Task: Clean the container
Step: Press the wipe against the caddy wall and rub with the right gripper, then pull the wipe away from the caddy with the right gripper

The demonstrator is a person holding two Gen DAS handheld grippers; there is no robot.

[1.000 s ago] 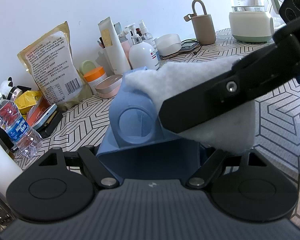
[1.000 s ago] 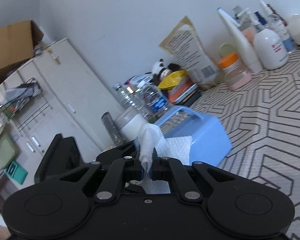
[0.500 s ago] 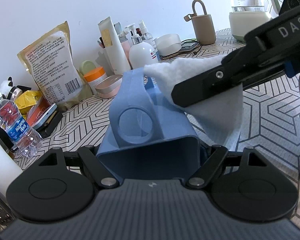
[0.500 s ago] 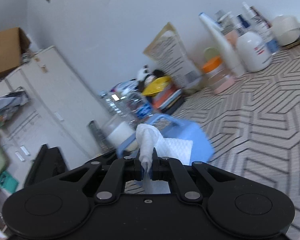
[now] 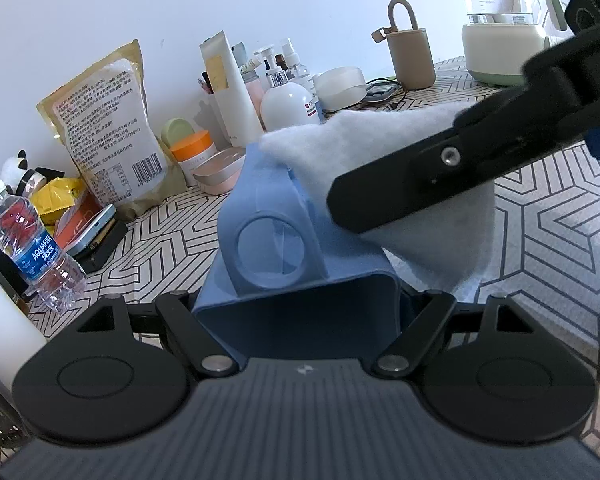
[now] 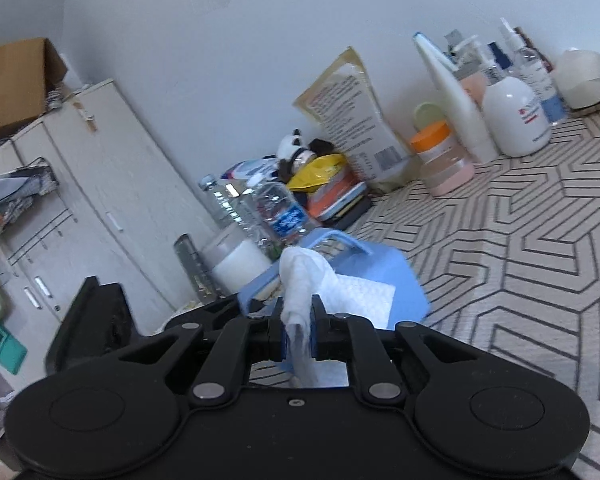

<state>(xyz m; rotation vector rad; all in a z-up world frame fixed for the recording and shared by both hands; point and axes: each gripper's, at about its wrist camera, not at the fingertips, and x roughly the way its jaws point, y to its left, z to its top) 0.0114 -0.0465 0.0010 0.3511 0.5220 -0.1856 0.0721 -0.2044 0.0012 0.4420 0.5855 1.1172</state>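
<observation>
Container: I hold the blue plastic container [image 5: 296,280] in my left gripper [image 5: 298,320]. It sticks out in front of me, above the patterned table [image 5: 540,240].
Left gripper: it is clamped on the two sides of the container. It has not moved in the last second.
Right gripper: it [image 6: 298,334] has just been opening a little. The white cloth [image 6: 300,280] sits between its fingers, and I think they only pinch it lightly now.
What changed: half a second ago the cloth was lifted off to the side of the container. Now it is back down, lying over the container's top and right side, as it was a second ago.
What that means: I think I am in the middle of wiping, going back and forth. The looser pinch could let the cloth slip, so I want to watch that.
Container shape: boxy with round corners, smooth and a bit shiny. It has a round circle pressed into the top face and a thin handle bar at the far end.
Cloth feel: soft and fluffy, with tiny bumps. It bends and bunches up easily.
Table: flat, with black zigzag lines on a pale top.
Far side: a water bottle [image 5: 32,248], a big food bag [image 5: 108,132], a white pump bottle [image 5: 288,108] and a kettle [image 5: 500,20] stand well away from the container.
</observation>
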